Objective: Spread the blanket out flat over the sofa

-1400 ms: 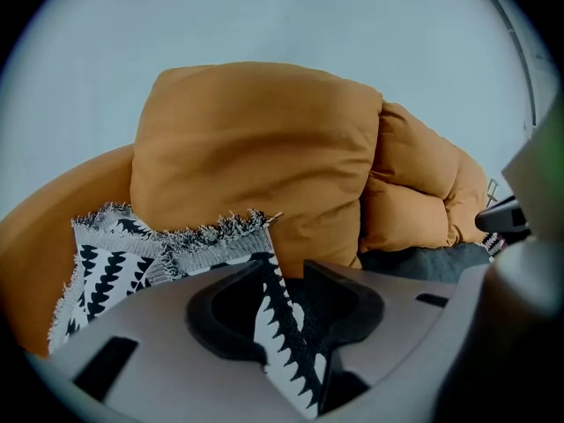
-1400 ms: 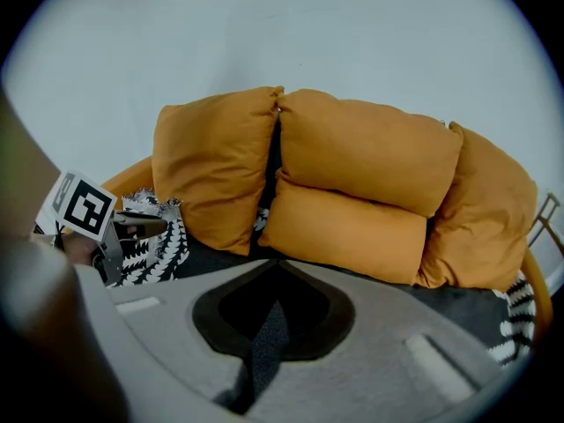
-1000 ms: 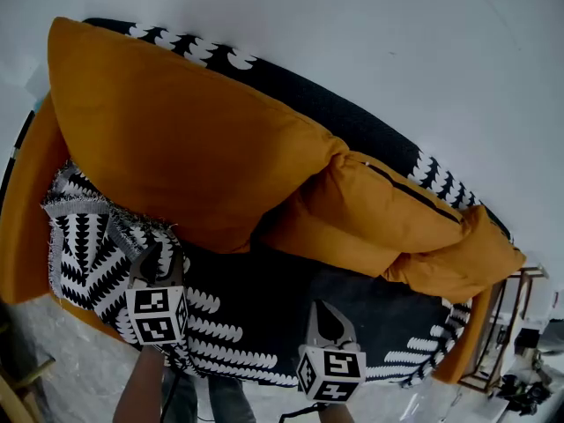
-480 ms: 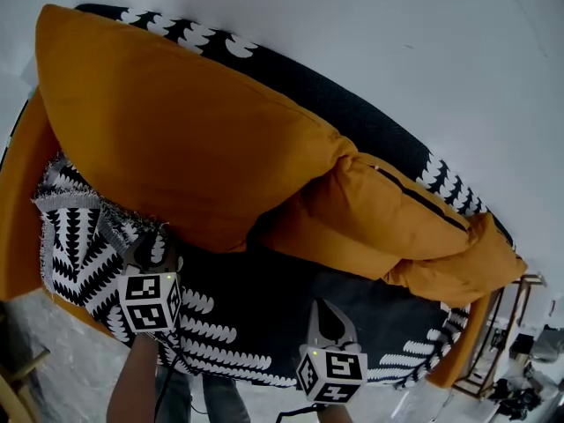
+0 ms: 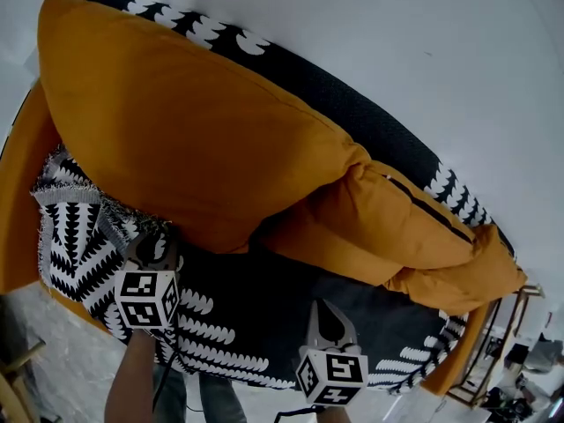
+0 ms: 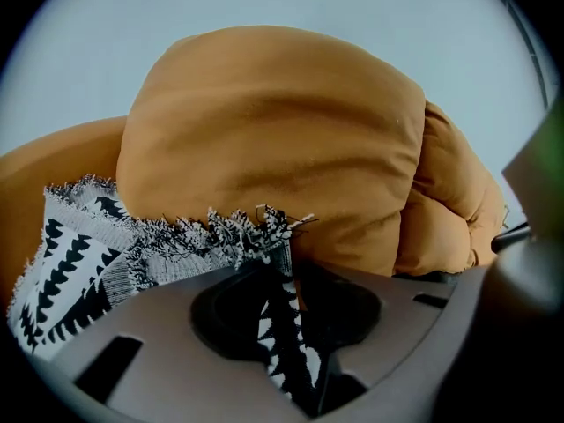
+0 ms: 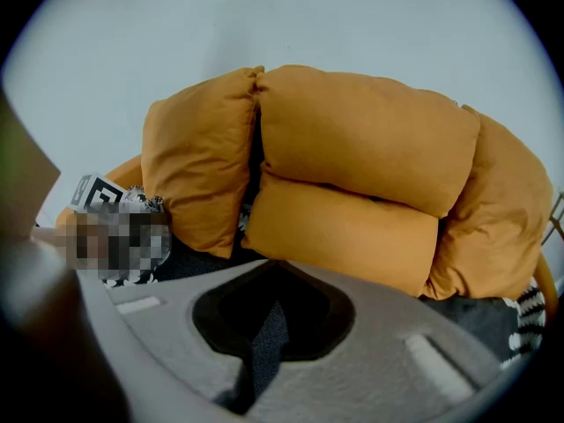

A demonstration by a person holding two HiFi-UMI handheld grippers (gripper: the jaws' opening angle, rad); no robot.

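The black-and-white woven blanket with a frayed fringe lies over the seat of the orange fabric sofa, rumpled rather than flat. To the left of the fingers of the left gripper it is bunched in folds, with rows of white tooth shapes on black and a grey fringed hem turned up. Between the two pairs of fingers, and on past the right pair, it lies smoother and is mostly black with curved white rows. The left fingers are closing on a narrow upright fold of it (the fringe stands just past their tips). The fingers of the right gripper are pressed together on a thin ridge of the dark cloth.

Beyond both pairs of fingers, the big orange back cushion and the two smaller stacked orange cushions rest on the blanket and hide its middle. Far past them it shows again, only as a black band with white marks along the sofa's back. Its end, to the right of the right fingers, is cut off by the cushions and the sofa arm. How far it hangs down the front, nearer than the fingers, cannot be made out.
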